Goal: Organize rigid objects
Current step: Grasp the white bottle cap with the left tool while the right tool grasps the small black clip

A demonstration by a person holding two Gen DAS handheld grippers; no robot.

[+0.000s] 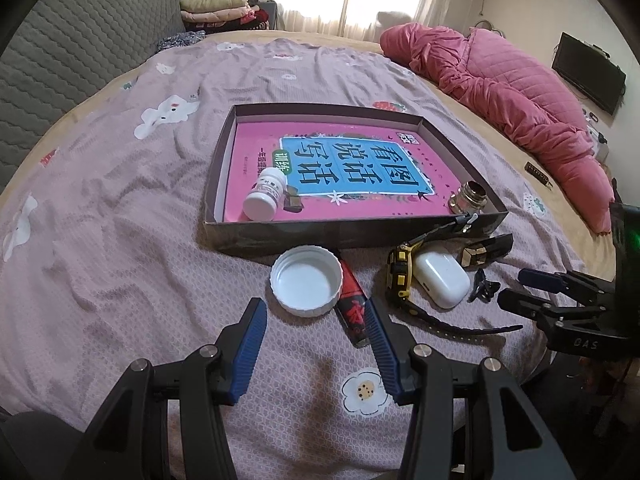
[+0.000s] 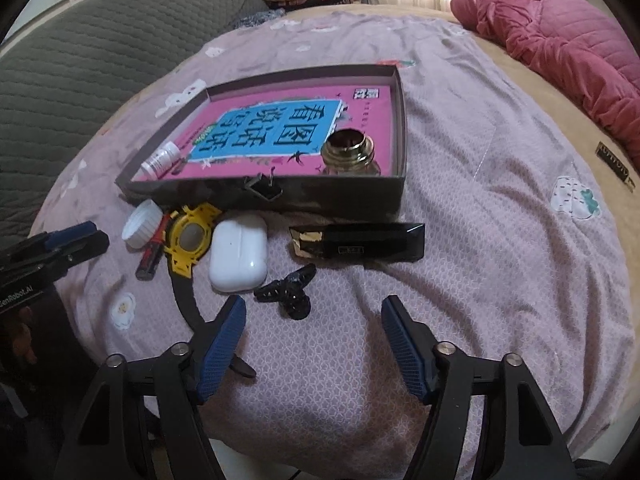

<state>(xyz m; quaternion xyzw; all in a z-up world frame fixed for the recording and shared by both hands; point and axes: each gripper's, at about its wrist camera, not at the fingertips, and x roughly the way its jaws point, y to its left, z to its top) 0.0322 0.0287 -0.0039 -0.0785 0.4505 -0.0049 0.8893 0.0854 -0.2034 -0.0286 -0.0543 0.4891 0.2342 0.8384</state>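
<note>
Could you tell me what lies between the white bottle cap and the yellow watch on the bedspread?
A red-and-black battery lies between the white cap and the yellow watch, clearest in the right wrist view.

Two fisheye views look forward and slightly down across a bed (image 1: 120, 200), each from low behind its own gripper, toward the window wall. The left wrist view sits near a white cap (image 1: 306, 280), with the right gripper (image 1: 516, 292) entering at its right edge; the right wrist view sits near a black hair clip (image 2: 288, 290), with the left gripper (image 2: 86, 236) at its left edge. Both share the shallow box (image 1: 352, 236), the earbud case (image 1: 442, 280) and the yellow watch (image 1: 400, 276).
</note>
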